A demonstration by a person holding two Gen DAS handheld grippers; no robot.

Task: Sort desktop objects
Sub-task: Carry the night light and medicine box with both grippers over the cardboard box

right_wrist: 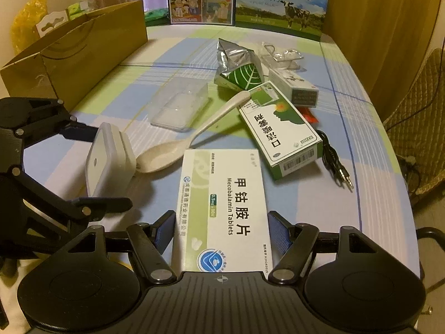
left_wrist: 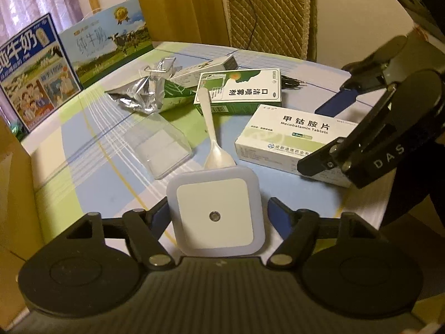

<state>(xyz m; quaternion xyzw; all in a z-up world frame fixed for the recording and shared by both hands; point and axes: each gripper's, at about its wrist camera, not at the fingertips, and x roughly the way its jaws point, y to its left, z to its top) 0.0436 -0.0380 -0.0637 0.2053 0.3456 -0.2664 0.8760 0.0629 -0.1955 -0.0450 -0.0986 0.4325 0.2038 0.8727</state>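
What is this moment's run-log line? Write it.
left tongs: straddling night light, grip unclear | right tongs: straddling Mecobalamin box, grip unclear | spoon: on table

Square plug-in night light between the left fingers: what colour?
White face, pale lilac rim; the left wrist view shows it best.

A table [right_wrist: 91, 86] covered in a cloth of pale blue, green and white checks; on it lie a white Mecobalamin Tablets box [right_wrist: 222, 208], a green and white spray box [right_wrist: 281, 128] propping the handle of a cream spoon [right_wrist: 192, 142], a clear plastic tray [right_wrist: 178, 105], a crumpled foil pouch [right_wrist: 236, 64], a black audio cable [right_wrist: 333, 158]; two milk cartons [right_wrist: 281, 2] and a brown paper bag [right_wrist: 75, 55] stand at the far side.
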